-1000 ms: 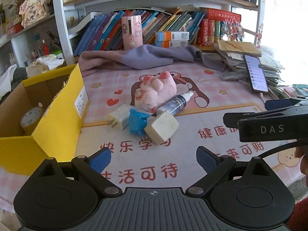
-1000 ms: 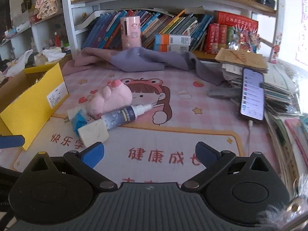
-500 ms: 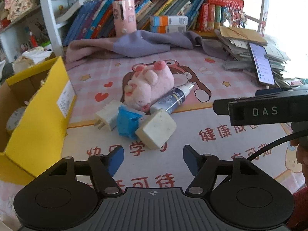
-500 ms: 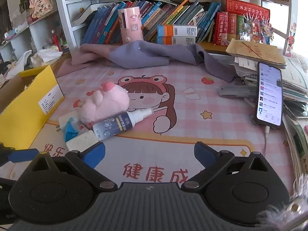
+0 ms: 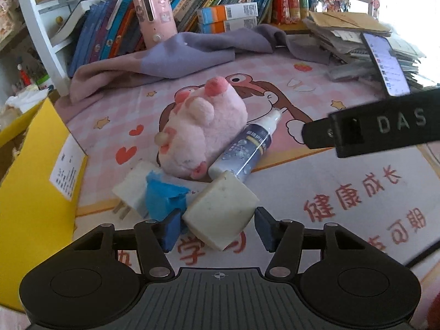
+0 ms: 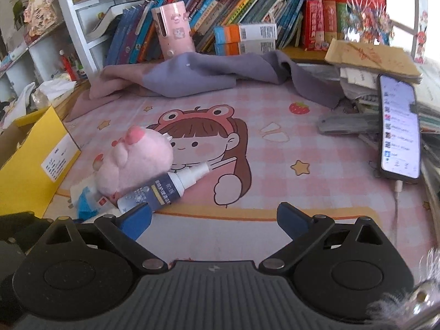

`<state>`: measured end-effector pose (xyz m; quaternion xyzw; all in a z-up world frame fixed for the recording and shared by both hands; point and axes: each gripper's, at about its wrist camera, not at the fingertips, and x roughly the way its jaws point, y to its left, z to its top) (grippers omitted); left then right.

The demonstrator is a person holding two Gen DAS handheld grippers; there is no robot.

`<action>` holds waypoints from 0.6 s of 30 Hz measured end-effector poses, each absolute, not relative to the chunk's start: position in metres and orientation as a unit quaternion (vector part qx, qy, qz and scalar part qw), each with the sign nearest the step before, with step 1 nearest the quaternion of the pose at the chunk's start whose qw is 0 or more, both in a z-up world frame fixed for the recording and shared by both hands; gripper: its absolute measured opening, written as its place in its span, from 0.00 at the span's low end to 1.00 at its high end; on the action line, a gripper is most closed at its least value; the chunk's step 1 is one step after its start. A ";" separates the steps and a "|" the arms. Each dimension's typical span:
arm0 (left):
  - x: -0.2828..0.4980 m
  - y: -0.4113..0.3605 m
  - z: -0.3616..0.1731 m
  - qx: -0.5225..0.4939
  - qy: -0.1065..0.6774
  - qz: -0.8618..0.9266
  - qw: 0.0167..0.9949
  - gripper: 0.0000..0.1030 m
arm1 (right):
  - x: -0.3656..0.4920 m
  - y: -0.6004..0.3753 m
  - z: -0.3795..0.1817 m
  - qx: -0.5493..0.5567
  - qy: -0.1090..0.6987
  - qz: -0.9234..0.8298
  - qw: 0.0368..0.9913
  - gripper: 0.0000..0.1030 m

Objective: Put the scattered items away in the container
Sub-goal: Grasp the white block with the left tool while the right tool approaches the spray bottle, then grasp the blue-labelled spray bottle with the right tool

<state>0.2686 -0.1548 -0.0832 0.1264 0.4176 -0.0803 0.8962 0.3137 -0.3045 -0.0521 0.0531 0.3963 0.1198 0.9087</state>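
A pile of items lies on the pink mat: a pink plush pig [image 5: 203,132], a spray bottle [image 5: 247,148], a cream soap block [image 5: 221,210], a blue-taped piece [image 5: 162,196] and a white plug adapter [image 5: 132,188]. My left gripper [image 5: 217,227] is open, its blue pads on either side of the soap block, left pad touching it. The yellow box [image 5: 33,181] stands at the left. My right gripper [image 6: 214,220] is open and empty, just right of the bottle [image 6: 162,189] and the pig [image 6: 134,162].
A purple cloth [image 5: 176,55] lies at the back before a bookshelf with a pink cylinder [image 5: 155,16]. A phone [image 6: 398,129] leans on a paper stack at the right. The right gripper's black body [image 5: 385,123] crosses the left wrist view.
My left gripper has moved forward and narrowed until its pads flank the soap block. My right gripper has moved forward and left towards the bottle.
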 end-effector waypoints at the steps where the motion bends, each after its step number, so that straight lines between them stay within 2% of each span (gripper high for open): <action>1: 0.269 -0.157 -0.084 0.135 0.415 -0.081 0.896 0.55 | 0.318 -0.303 -0.054 0.057 0.402 0.121 0.906 0.96; 8: 0.266 -0.158 -0.079 0.148 0.421 -0.088 0.891 0.39 | 0.343 -0.291 -0.067 0.074 0.434 0.141 0.887 0.91; 13: 0.252 -0.143 -0.070 0.112 0.447 -0.096 0.882 0.35 | 0.356 -0.279 -0.075 0.097 0.443 0.146 0.879 0.88; 15: 0.246 -0.135 -0.069 0.096 0.458 -0.093 0.879 0.34 | 0.360 -0.274 -0.078 0.103 0.446 0.143 0.877 0.83; 18: 0.242 -0.124 -0.068 0.072 0.470 -0.084 0.876 0.34 | 0.364 -0.267 -0.081 0.112 0.448 0.132 0.877 0.81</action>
